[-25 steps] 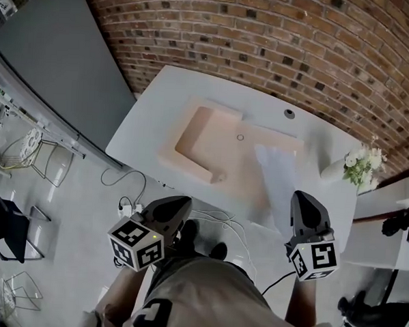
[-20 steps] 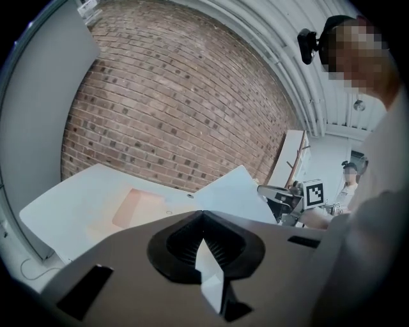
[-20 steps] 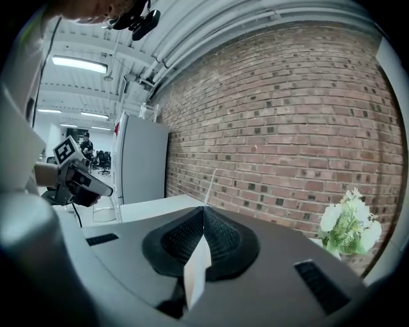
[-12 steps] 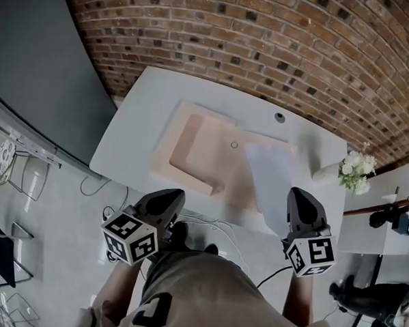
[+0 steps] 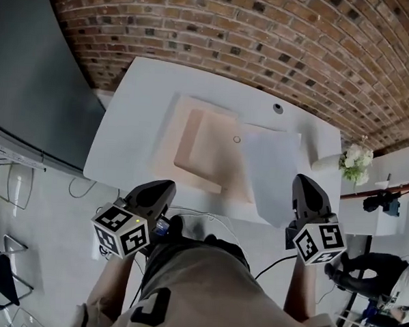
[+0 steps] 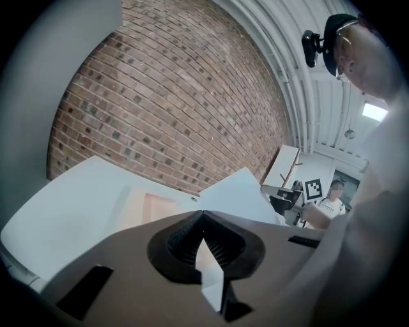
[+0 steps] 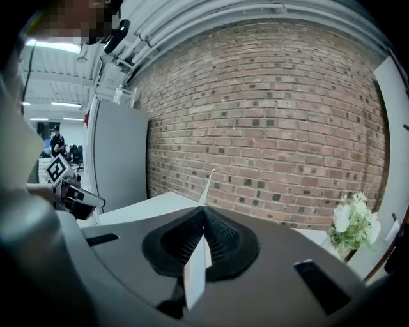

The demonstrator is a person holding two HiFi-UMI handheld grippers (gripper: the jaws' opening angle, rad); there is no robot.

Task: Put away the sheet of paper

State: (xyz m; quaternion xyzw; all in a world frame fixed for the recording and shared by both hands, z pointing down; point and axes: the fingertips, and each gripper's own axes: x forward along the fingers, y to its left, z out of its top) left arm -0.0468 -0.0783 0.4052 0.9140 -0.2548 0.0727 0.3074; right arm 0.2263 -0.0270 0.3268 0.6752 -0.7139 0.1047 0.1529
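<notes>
A white sheet of paper (image 5: pixel 271 171) hangs over the right half of the white table (image 5: pixel 135 111), partly above a peach-coloured tray (image 5: pixel 191 148). My right gripper (image 5: pixel 302 179) is shut on the sheet's near right edge. In the right gripper view the paper (image 7: pixel 206 185) stands edge-on between the jaws. My left gripper (image 5: pixel 168 185) is at the table's near edge, left of the sheet and apart from it, jaws shut. The left gripper view has the sheet (image 6: pixel 239 195) raised beyond the tray (image 6: pixel 153 207).
A vase of white flowers (image 5: pixel 355 164) stands at the table's right end. A brick wall (image 5: pixel 266 39) runs behind the table and a grey panel (image 5: pixel 31 82) stands to the left. Cables (image 5: pixel 208 218) lie on the floor below the near edge.
The sheet now looks larger and lifted off the tray, still held by the right gripper. The head view has shifted over the table. The left gripper stays by the near edge.
</notes>
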